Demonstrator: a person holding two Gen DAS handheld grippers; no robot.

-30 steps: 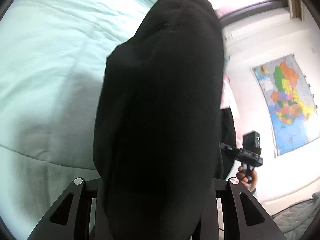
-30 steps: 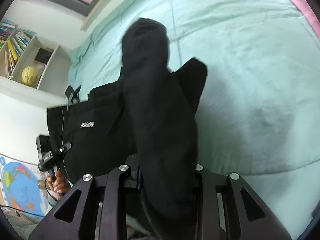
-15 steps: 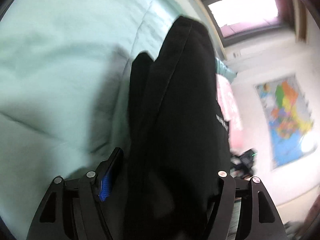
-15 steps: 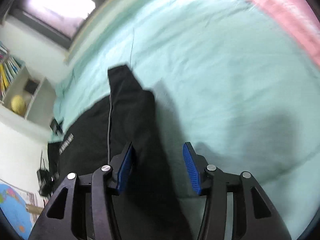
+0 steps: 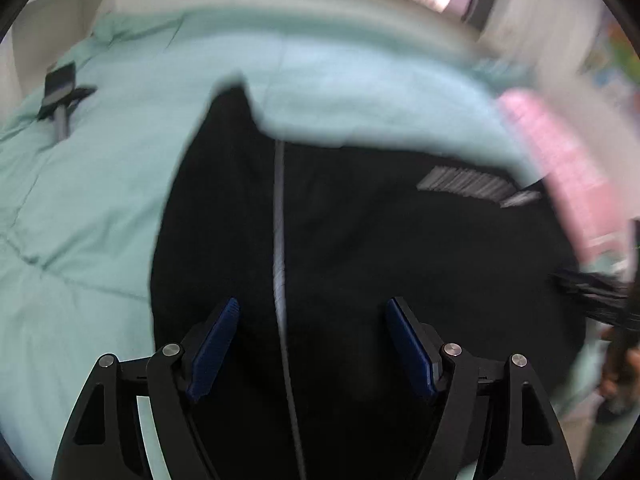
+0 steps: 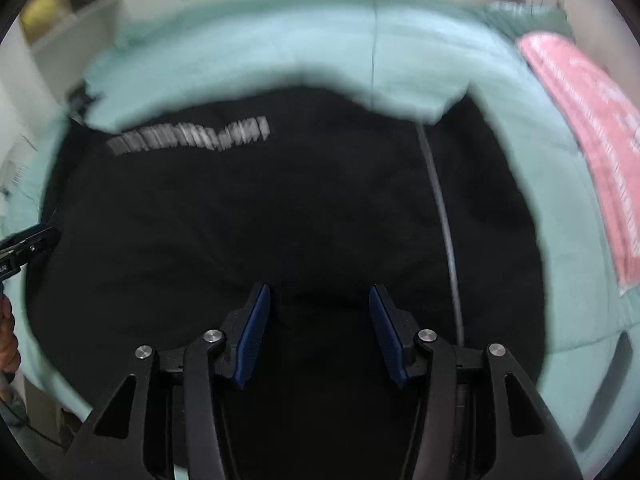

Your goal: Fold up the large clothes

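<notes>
Both grippers let go since a second ago: then each was clamped on a hanging fold of the black garment (image 5: 360, 260), now it lies spread on the bed and both views look down on it.

Blur: both frames smeared by motion. White lettering (image 6: 188, 136) on the cloth is unreadable. Lower garment edge is hidden behind the gripper bodies in both views.

Left to right, left wrist view: small dark object (image 5: 60, 92) on the bedding, too blurred to identify; mint quilt (image 5: 80, 208), soft, with stitched seams; black cloth, matte, with a thin pale cord (image 5: 279, 240) running down it; pink fabric (image 5: 560, 152) along the bed's far right side; a hand (image 5: 620, 380) cut off at the frame edge.

Left gripper (image 5: 312, 320): jaws have just been opening, now wide apart, blue ribbed pads (image 5: 212, 348) clear of the cloth, with the cord showing in the gap.

Right wrist view: white shelf (image 6: 60, 20) with a yellowish round thing (image 6: 40, 12); the other gripper's tip at the left edge; garment, quilt, pink fabric.

Right gripper (image 6: 318, 308): jaws have just been opening, now apart, nothing pinched, black cloth showing between them.

Room: bright window strip at top, white walls.
</notes>
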